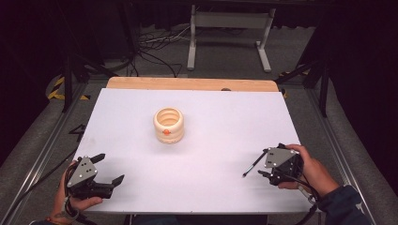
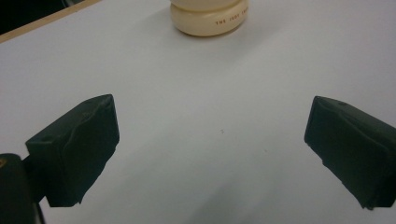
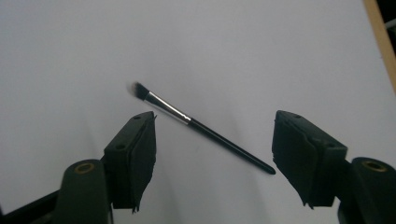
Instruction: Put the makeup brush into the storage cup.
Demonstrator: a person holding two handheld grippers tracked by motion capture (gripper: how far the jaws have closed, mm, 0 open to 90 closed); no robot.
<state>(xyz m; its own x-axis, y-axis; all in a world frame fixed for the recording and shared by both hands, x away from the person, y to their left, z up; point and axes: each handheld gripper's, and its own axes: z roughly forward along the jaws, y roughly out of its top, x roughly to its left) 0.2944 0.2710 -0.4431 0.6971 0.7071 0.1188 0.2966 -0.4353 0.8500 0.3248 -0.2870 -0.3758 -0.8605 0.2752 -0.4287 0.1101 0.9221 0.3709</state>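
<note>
A thin black makeup brush [image 3: 201, 126] lies flat on the white table [image 1: 211, 117], near right, between the right gripper [image 3: 212, 144] jaws — apart, not gripping. Closing skewed, they could flick it away. The left gripper [image 2: 210, 149] hangs released; a cream ribbed holder [image 1: 168, 125] stands far off.

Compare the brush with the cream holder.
The brush is thin, black and silver; the holder is stout, ribbed and cream. The brush lies flat between the right tool's open jaws; the holder stands upright mid-table, far from both tools. The holder bears an orange dot; the brush has none. Both rest on the white table.
</note>
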